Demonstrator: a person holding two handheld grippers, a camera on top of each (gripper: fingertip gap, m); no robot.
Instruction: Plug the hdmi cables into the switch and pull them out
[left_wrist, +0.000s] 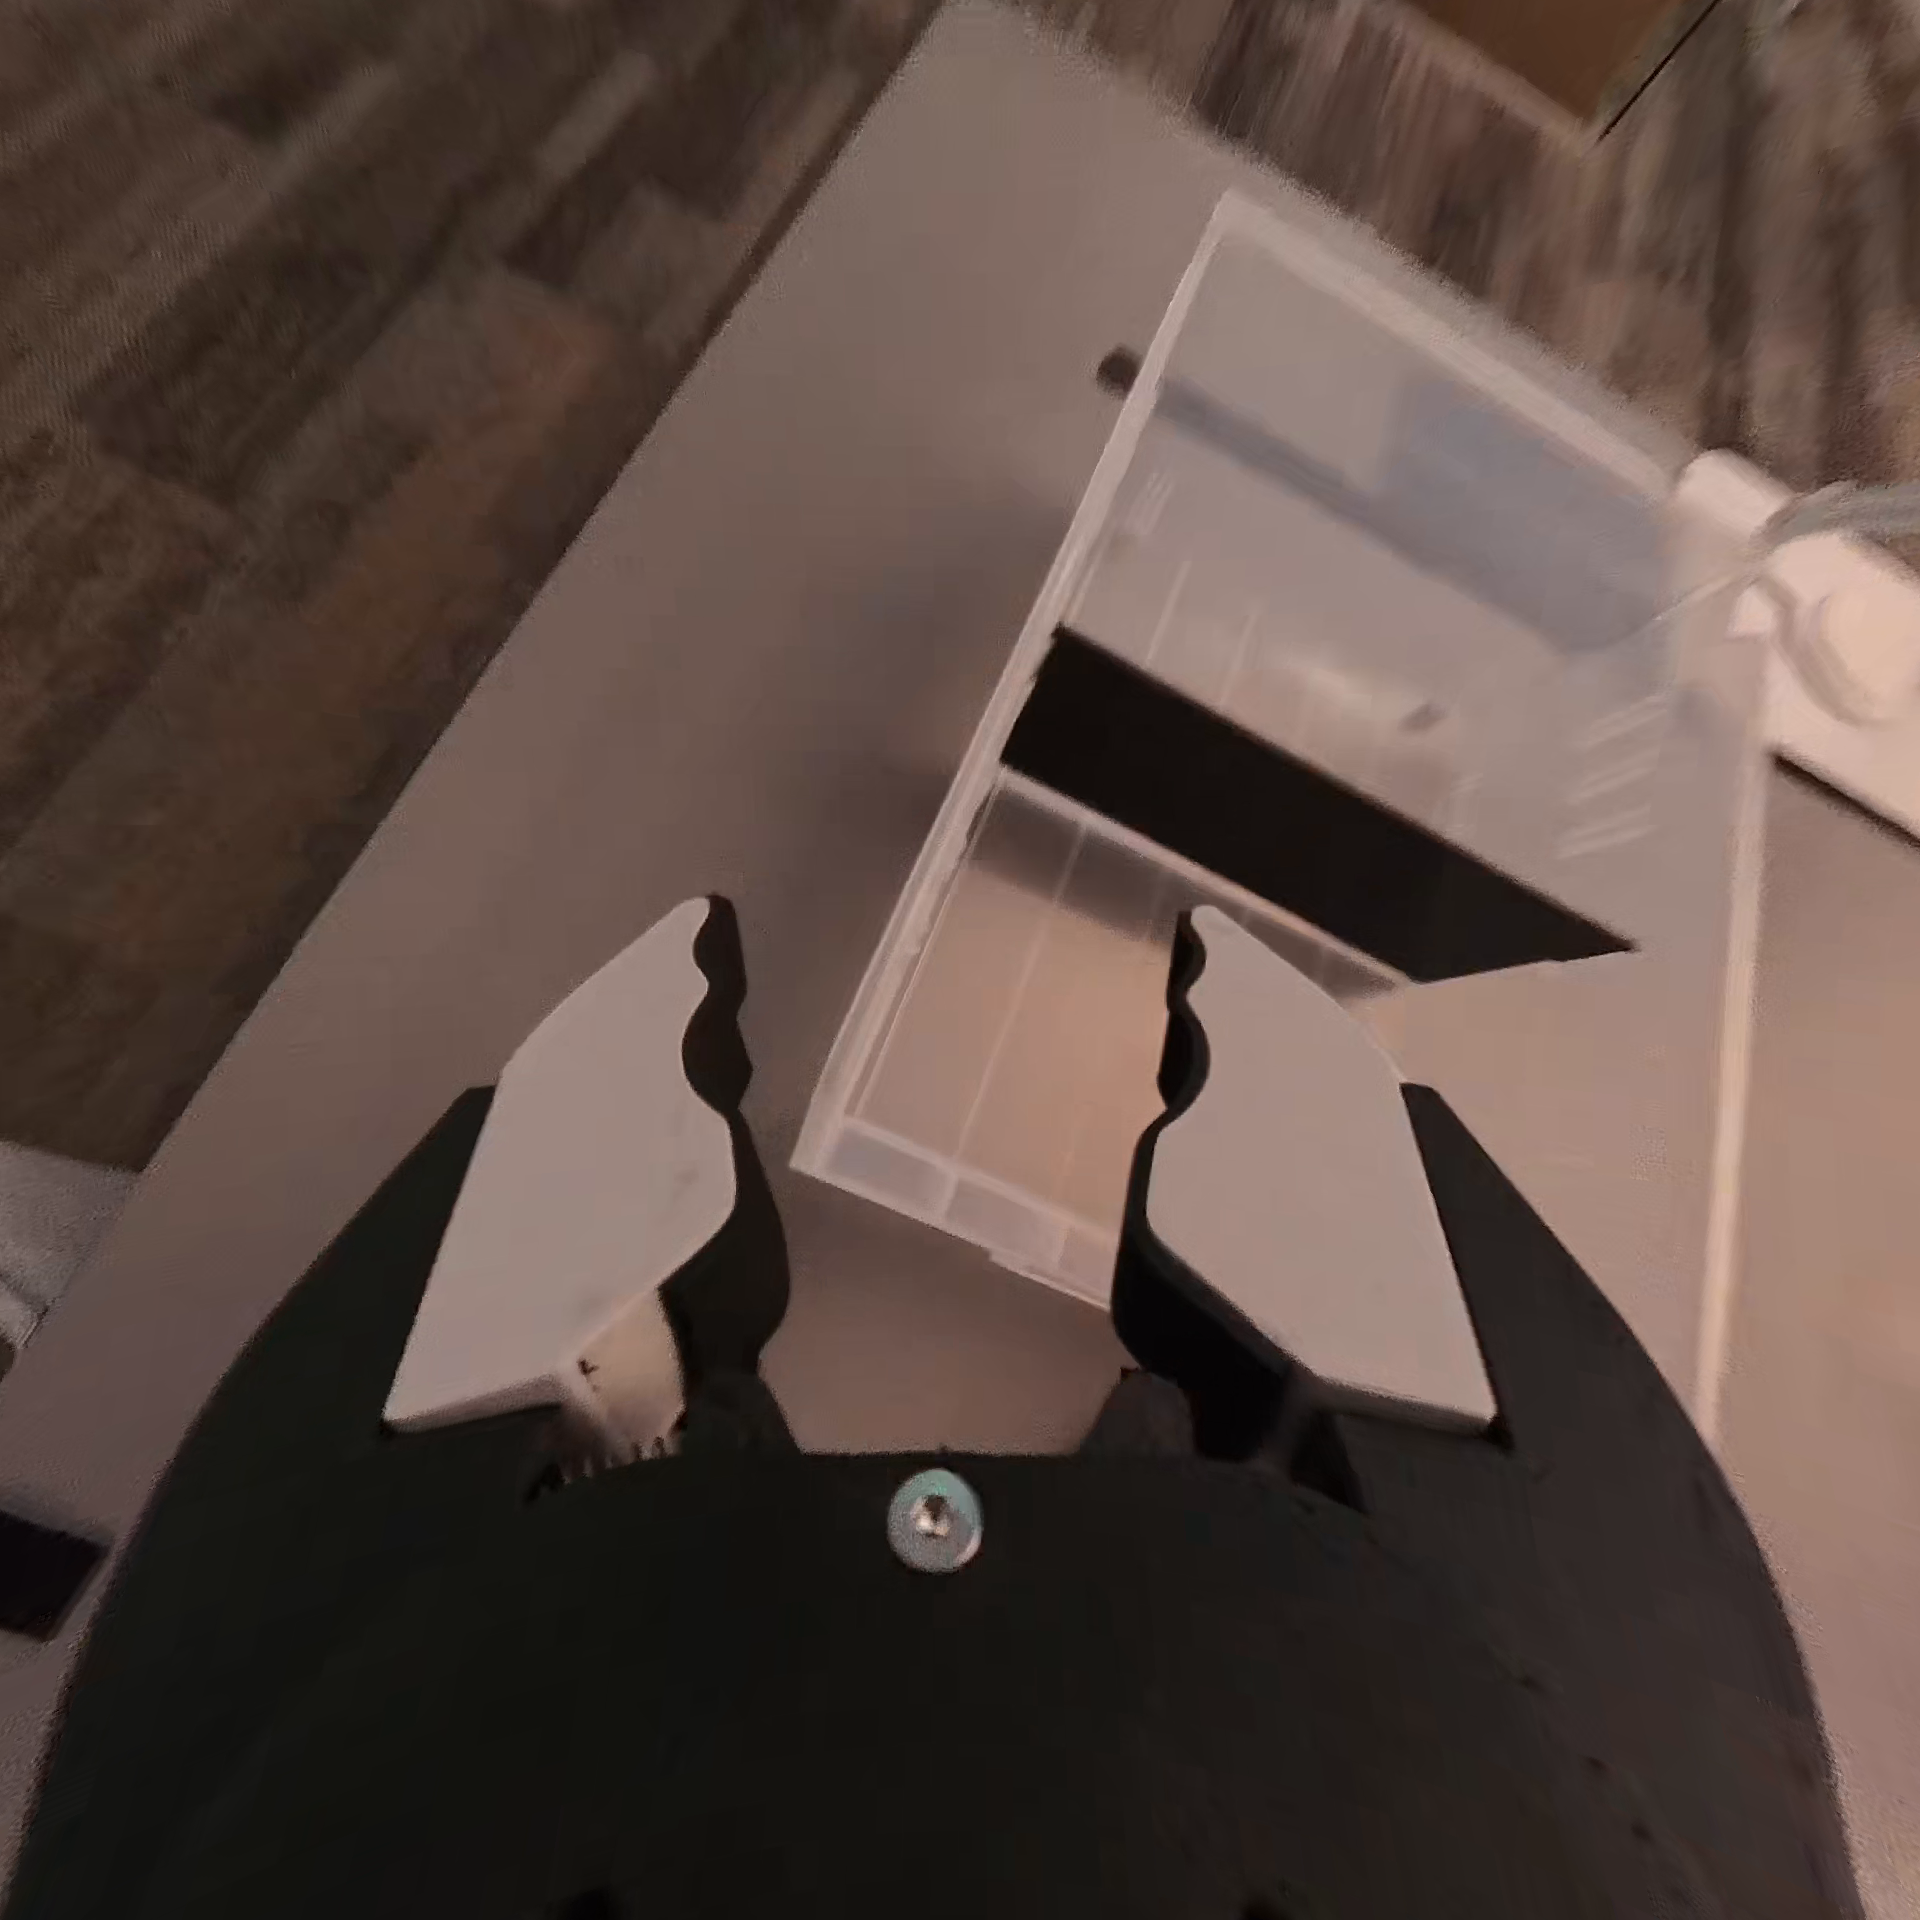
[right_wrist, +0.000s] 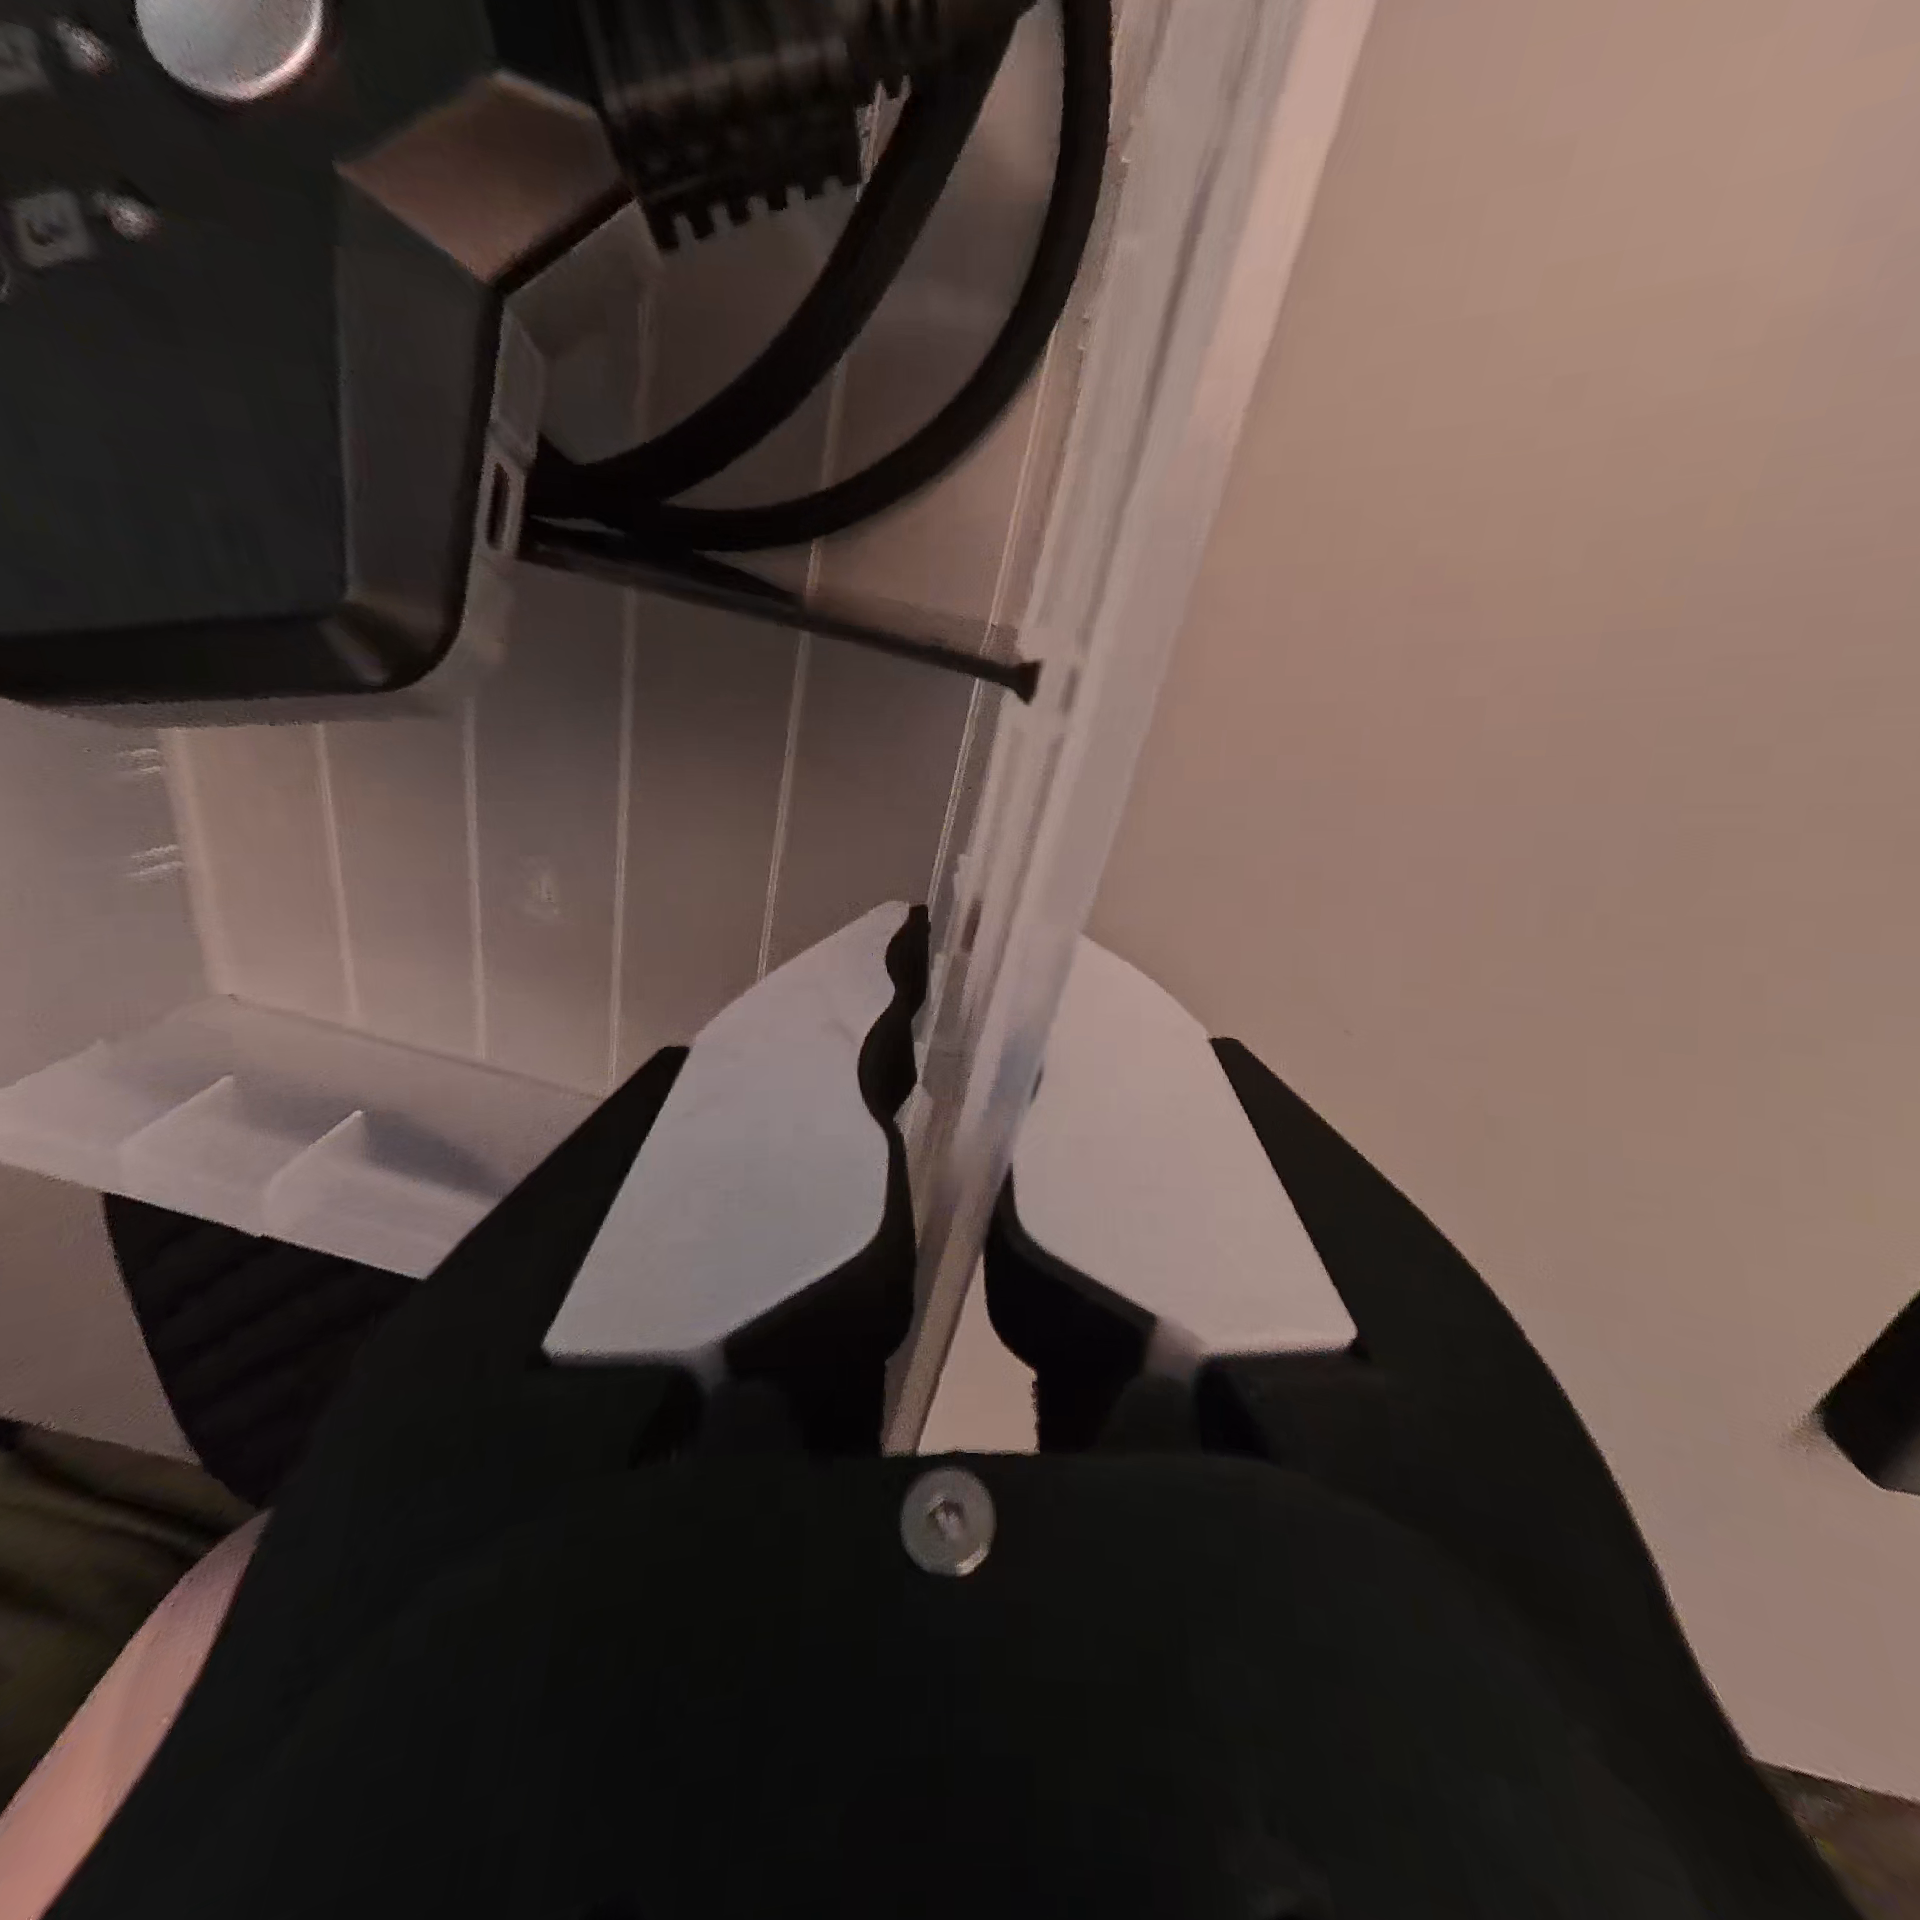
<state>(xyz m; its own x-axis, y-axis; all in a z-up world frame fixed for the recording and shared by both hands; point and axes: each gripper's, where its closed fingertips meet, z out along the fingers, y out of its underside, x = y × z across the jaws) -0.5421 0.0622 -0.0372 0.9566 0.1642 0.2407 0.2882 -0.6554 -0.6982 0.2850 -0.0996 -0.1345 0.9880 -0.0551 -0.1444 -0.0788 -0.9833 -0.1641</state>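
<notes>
Left wrist view: the left gripper (left_wrist: 951, 1049), jaws apart and empty, hovers over a white table (left_wrist: 727, 644) beside a clear plastic rectangular box (left_wrist: 1299, 665).

Right wrist view: the right gripper (right_wrist: 961, 1060) is clamped on the box's thin wall (right_wrist: 1101, 623). Inside lie a black, boxy HDMI switch (right_wrist: 208, 436) and a coiled black cable (right_wrist: 935, 343). The cable looks springy; its stiff ribbed plug (right_wrist: 727, 114) seems the best grip.

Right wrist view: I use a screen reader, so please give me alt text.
The right gripper is closed on the wall of a clear plastic box. Inside it lie a black switch and a coiled black cable.
</notes>
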